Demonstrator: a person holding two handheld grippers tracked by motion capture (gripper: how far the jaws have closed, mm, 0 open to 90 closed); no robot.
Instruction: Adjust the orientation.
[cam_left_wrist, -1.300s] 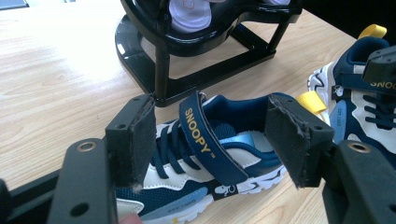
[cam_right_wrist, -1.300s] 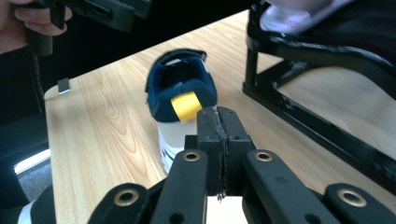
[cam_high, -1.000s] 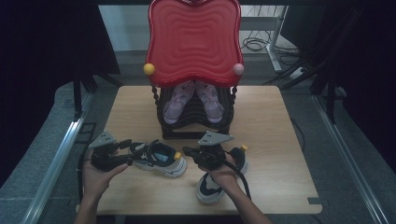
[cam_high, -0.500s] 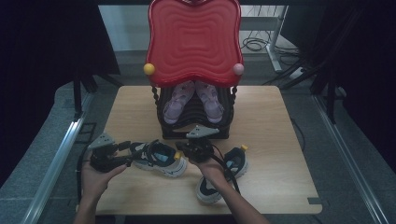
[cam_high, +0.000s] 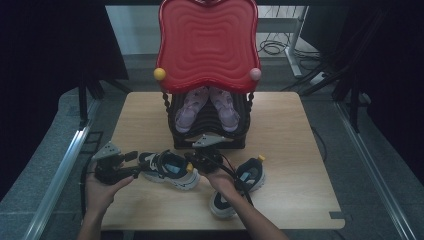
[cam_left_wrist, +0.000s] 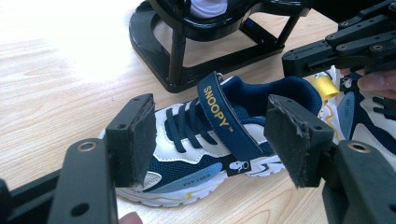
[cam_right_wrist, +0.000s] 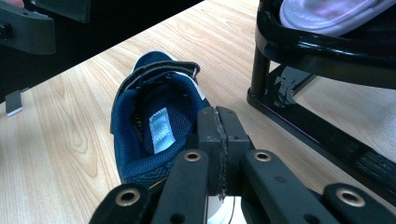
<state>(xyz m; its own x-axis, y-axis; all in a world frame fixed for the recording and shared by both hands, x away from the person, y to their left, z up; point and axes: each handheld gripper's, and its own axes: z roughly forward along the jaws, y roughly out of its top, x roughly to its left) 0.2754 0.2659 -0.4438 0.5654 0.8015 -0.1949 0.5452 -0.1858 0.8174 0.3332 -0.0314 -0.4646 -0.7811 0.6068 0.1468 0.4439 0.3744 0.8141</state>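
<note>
A navy and white sneaker (cam_high: 167, 169) with a "SNOOPY" strap lies on its side on the wooden table (cam_high: 290, 130), in front of the black shoe rack (cam_high: 173, 131). My left gripper (cam_high: 134, 164) is level at the shoe's toe end, and in the left gripper view it (cam_left_wrist: 210, 140) stands open, its pads on either side of the sneaker (cam_left_wrist: 187, 123) and apart from it. My right gripper (cam_high: 192, 160) is at the heel. Its jaws (cam_right_wrist: 218, 140) are shut above the shoe's opening (cam_right_wrist: 154, 126), with nothing seen between the pads. The yellow heel tab (cam_left_wrist: 325, 87) hangs free below the right gripper (cam_left_wrist: 299, 58).
The matching second sneaker (cam_high: 242, 182) lies right of my right hand. The rack carries a pair of pink shoes (cam_high: 192, 107) under a red wavy top (cam_high: 207, 45). Its black base (cam_right_wrist: 299, 126) is close on the right of my right gripper. Dark floor surrounds the table.
My right gripper has moved left, from above the second sneaker to the heel of the first one. The left gripper and both shoes have stayed put.
</note>
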